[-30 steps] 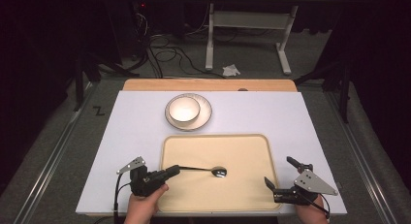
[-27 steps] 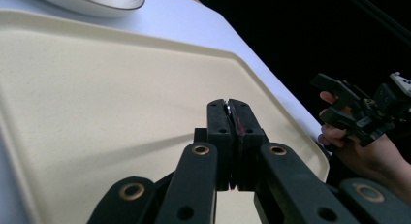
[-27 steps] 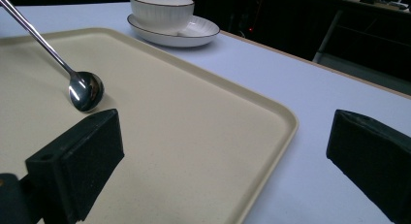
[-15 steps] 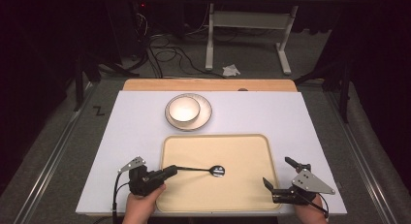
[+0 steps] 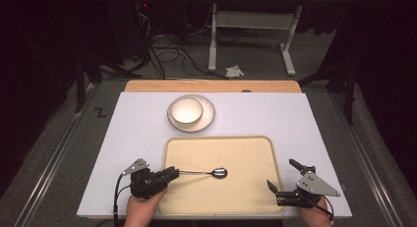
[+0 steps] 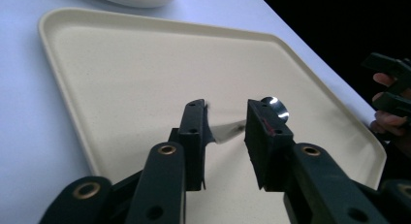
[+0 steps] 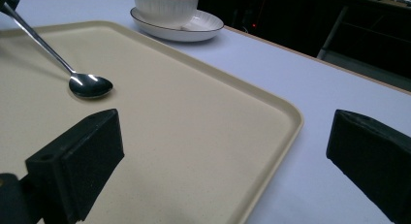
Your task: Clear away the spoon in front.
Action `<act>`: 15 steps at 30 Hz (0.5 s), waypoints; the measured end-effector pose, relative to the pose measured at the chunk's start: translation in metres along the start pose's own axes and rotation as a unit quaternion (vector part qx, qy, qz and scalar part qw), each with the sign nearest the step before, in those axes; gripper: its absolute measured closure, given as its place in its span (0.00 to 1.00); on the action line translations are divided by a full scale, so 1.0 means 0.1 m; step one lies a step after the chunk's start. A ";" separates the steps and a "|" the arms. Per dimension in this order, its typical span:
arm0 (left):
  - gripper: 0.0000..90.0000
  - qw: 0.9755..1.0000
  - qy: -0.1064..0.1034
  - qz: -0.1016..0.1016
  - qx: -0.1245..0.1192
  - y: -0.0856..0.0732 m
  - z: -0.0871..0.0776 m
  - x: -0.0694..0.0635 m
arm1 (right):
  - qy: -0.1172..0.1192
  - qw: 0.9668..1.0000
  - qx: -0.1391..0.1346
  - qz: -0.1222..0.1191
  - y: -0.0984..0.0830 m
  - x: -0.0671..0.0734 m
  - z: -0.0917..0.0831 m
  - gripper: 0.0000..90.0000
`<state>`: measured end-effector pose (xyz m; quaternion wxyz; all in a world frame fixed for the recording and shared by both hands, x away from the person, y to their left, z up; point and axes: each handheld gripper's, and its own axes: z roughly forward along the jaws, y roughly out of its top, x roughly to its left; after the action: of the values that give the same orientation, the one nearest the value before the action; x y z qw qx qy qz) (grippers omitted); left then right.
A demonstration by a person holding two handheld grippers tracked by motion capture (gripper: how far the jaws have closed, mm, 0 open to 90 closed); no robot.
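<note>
Your left gripper (image 5: 169,174) sits at the near left edge of the beige tray (image 5: 246,143). Its jaws have just been opening and now stand narrowly apart, with the spoon (image 5: 209,172) handle between them and its bowl resting on the tray. Your right gripper (image 5: 280,180) waits at the tray's near right corner, jaws spread wide and holding nothing.

High view: fixed above the person's side, facing forward and down over the whole table (image 5: 137,138), at a distance. Left gripper view: low and close above the tray (image 6: 145,78), looking along it toward its far rim. Right gripper view: low at the tray's (image 7: 286,117) right edge, facing across it. All three views share the tray, the spoon (image 5: 211,173) (image 7: 87,86) (image 6: 274,105) and the bowl on its plate (image 5: 189,111) (image 7: 167,8).
</note>
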<state>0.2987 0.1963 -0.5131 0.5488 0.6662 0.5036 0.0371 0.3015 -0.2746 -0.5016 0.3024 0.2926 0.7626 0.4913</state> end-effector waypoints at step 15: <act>0.67 0.999 0.040 0.030 -0.002 0.04 -0.06 0.02 | 0.003 1.000 0.000 -0.001 -0.01 0.00 0.01 0.00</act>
<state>0.2984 0.2024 -0.5082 0.5283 0.6777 0.5049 0.0815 0.3020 -0.2747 -0.5024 0.3006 0.2906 0.7638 0.4917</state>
